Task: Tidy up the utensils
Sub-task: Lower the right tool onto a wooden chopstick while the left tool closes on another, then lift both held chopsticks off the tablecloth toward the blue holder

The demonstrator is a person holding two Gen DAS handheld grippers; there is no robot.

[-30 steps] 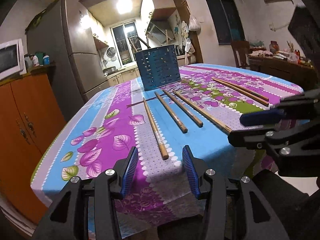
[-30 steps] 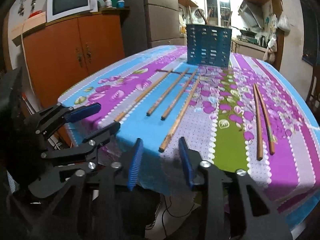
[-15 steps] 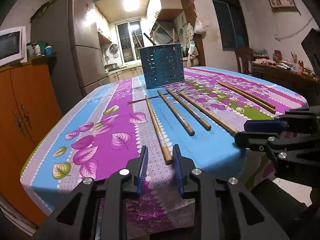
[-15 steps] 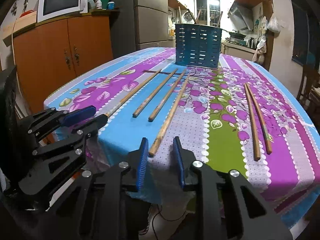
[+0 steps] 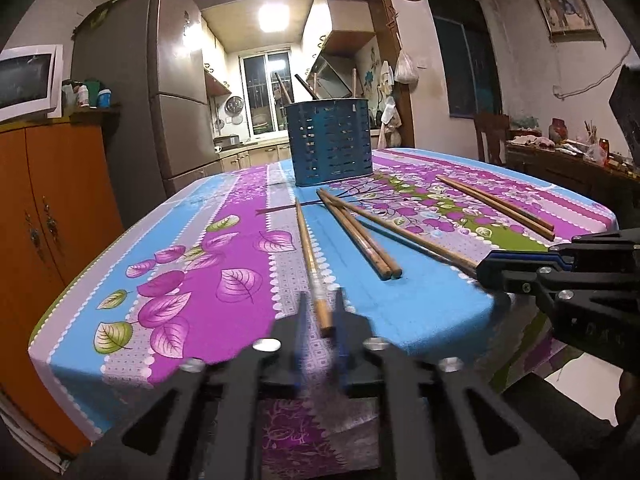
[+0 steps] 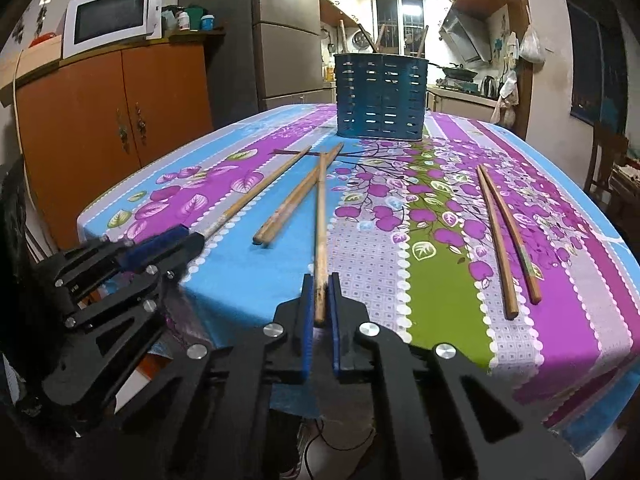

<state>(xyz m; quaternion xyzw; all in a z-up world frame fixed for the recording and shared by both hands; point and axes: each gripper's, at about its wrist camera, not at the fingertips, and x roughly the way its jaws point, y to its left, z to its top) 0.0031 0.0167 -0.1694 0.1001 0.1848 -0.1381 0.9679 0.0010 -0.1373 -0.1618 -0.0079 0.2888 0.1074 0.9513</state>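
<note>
Several wooden chopsticks lie on the flowered tablecloth (image 5: 200,248) in front of a blue slotted utensil holder (image 5: 330,142) (image 6: 380,96). My left gripper (image 5: 322,312), blurred, is shut on the near end of the leftmost chopstick (image 5: 306,240). My right gripper (image 6: 320,292) is shut on the near end of another chopstick (image 6: 320,208), whose far tip crosses a middle pair (image 6: 292,204). Each gripper also shows in the other's view: the right gripper (image 5: 486,266) and the left gripper (image 6: 184,236). Two more chopsticks (image 6: 500,232) lie to the right.
The holder contains a few upright utensils. An orange cabinet (image 5: 48,200) with a microwave (image 6: 108,16) stands left of the table, and a fridge (image 5: 176,100) is behind it. A chair (image 5: 492,136) and a cluttered sideboard (image 5: 560,156) are on the right. The table edge is just under both grippers.
Both grippers' jaws have closed from wide apart onto the near ends of their chopsticks. The right chopstick has swung straighter, and the two middle chopsticks now lie side by side.
</note>
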